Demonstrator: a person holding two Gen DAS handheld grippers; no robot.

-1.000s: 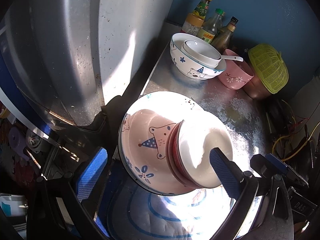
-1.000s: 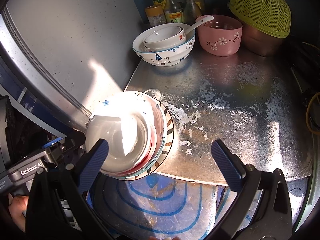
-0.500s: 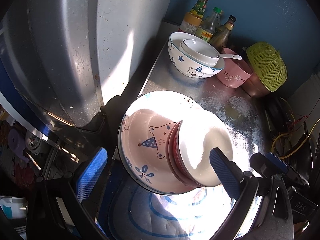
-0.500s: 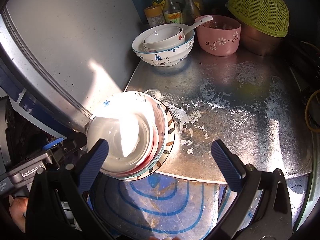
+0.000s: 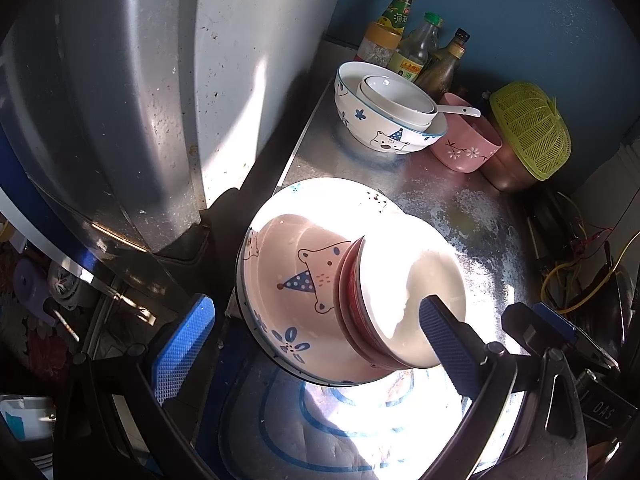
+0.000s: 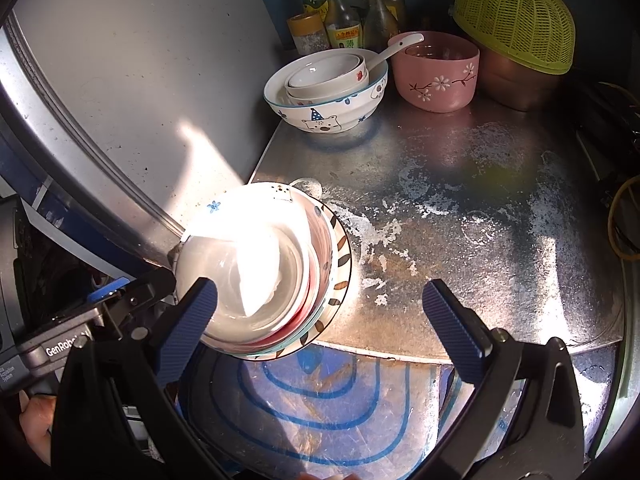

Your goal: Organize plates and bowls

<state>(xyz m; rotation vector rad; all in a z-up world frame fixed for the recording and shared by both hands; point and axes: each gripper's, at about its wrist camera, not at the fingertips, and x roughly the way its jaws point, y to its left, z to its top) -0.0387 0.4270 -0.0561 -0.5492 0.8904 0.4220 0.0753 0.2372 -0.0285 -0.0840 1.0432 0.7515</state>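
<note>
left wrist view first: my left gripper (image 5: 316, 334) is spread wide open with nothing clamped in it. the nested stack (image 5: 320, 288) sits at the near left corner of the metal counter (image 5: 472, 216), between my blue pads (image 5: 182, 346). it's a big bear bowl (image 5: 296, 280) with a party-hat bear printed on it, a red-rimmed bowl (image 5: 348, 292) inside that, and a white bowl (image 5: 404, 284) on top, all blown out by sun. my right pad overlaps the white bowl's rim here, can't tell if it's actually touching. far end of the counter has a second bear bowl (image 5: 380, 124) with smaller white bowls tucked in, just beside it on the right a pink flower bowl (image 5: 468, 152) with a white spoon (image 5: 460, 111) poking out over it, then a green basket (image 5: 532, 132) flipped over a copper-looking pot. sauce bottles (image 5: 416, 52) line up against the blue wall behind them.

right wrist view: my right gripper (image 6: 318, 316) is also wide open and holding nothing. the stack (image 6: 264, 276) is at the near left, sitting on a leaf-pattern plate (image 6: 340, 256) that sticks out on its right side. my left finger sits in front of the white bowl (image 6: 248, 276), the right finger is out over bare counter (image 6: 480, 200), well apart from the stack. the left gripper's body (image 6: 80, 328) shows at the left edge right beside the stack. far side is the second bear bowl (image 6: 328, 96), pink flower bowl (image 6: 436, 72), green basket (image 6: 516, 16) and sauce bottles (image 6: 344, 12).
</note>
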